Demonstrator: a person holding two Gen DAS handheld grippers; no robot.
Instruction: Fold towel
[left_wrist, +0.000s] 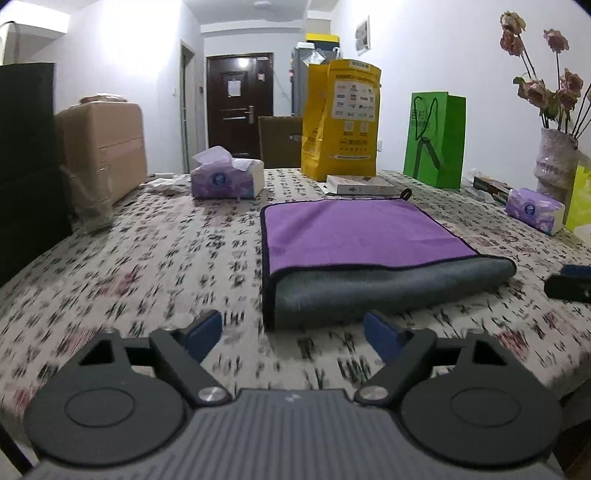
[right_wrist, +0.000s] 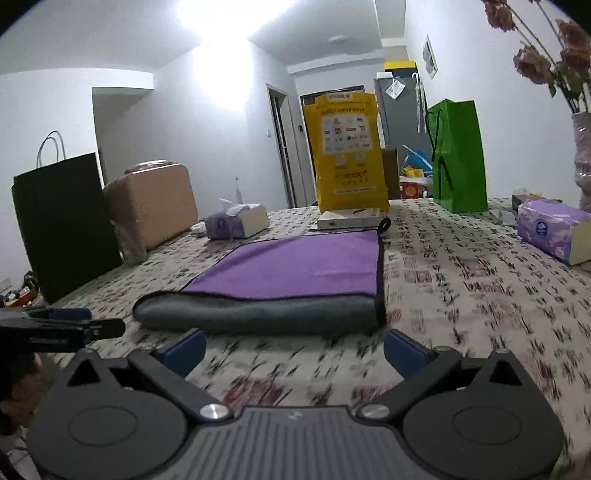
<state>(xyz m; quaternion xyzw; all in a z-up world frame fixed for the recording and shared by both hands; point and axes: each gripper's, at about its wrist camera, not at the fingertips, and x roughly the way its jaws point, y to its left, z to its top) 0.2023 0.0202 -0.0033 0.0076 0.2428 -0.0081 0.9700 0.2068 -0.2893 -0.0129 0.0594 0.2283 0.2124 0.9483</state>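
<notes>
Towel (left_wrist: 354, 236) lies folded once on the counter (left_wrist: 147, 258), grey fold toward both claws, left claw (left_wrist: 291, 328) and right claw (right_wrist: 295, 349) spread empty, seemingly poised for another fold.

you have the towel (left_wrist: 354, 236) (right_wrist: 295, 269) lying flat on the patterned tablecloth, folded over: purple face up, thick grey fold nearest you, dark trim, hanging loop at far corner.

Around the towel (left_wrist: 354, 236) the tablecloth lies bare in front and on both sides. Behind it, a white flat box (left_wrist: 360, 185) touches its far edge, with the yellow bag (left_wrist: 341, 118) and green bag (left_wrist: 436, 138) standing beyond.
</notes>
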